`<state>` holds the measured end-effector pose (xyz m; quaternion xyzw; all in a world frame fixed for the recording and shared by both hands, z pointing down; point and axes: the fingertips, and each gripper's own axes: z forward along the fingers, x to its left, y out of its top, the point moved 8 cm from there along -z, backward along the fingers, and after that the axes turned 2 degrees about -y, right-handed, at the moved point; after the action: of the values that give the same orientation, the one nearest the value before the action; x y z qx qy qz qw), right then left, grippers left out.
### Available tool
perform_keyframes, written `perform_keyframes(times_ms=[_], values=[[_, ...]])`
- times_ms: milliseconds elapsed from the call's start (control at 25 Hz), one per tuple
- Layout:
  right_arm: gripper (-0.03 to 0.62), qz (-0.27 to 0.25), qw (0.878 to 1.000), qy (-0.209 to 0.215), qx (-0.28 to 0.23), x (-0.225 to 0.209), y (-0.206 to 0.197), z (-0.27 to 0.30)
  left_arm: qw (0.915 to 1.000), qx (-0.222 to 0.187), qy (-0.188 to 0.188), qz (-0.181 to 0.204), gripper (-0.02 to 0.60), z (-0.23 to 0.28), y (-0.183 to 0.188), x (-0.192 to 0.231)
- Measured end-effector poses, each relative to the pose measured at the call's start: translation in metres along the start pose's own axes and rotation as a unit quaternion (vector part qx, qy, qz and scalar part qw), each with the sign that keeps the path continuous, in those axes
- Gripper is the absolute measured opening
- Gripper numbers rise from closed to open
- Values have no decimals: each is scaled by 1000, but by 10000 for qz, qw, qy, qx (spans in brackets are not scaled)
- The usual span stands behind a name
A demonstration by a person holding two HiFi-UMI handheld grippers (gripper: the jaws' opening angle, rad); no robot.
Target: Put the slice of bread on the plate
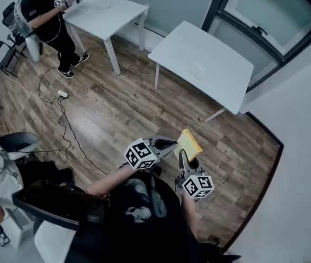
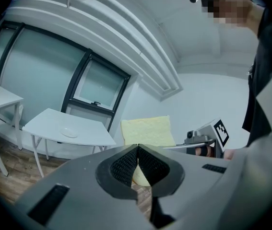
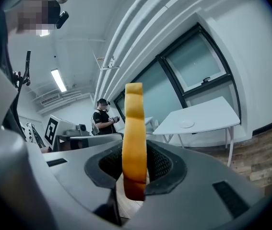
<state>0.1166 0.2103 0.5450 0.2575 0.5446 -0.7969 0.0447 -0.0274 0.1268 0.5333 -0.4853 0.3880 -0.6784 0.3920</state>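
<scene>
My right gripper is shut on a slice of bread, held upright above the wooden floor. In the right gripper view the bread shows edge-on, its crust pinched between the black pads. My left gripper is shut with nothing in it, its tip just left of the bread. From the left gripper view the slice shows its pale face behind the closed jaws. A small white plate lies on the white table ahead; the same plate appears in both gripper views, well away from both grippers.
A second white table with a plate stands at the far left, where a person in black holds grippers. Cables and a power strip lie on the floor. A chair stands to my left. Windows line the far wall.
</scene>
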Motion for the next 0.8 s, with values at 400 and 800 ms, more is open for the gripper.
perform_keyframes(times_ms=[400, 800], values=[[98, -117, 9999, -5, 93, -17, 51, 101, 10000, 25, -59, 27, 6, 17, 51, 102], [98, -92, 9995, -287, 66, -55, 88, 155, 9971, 286, 30, -699, 6, 41, 40, 187]])
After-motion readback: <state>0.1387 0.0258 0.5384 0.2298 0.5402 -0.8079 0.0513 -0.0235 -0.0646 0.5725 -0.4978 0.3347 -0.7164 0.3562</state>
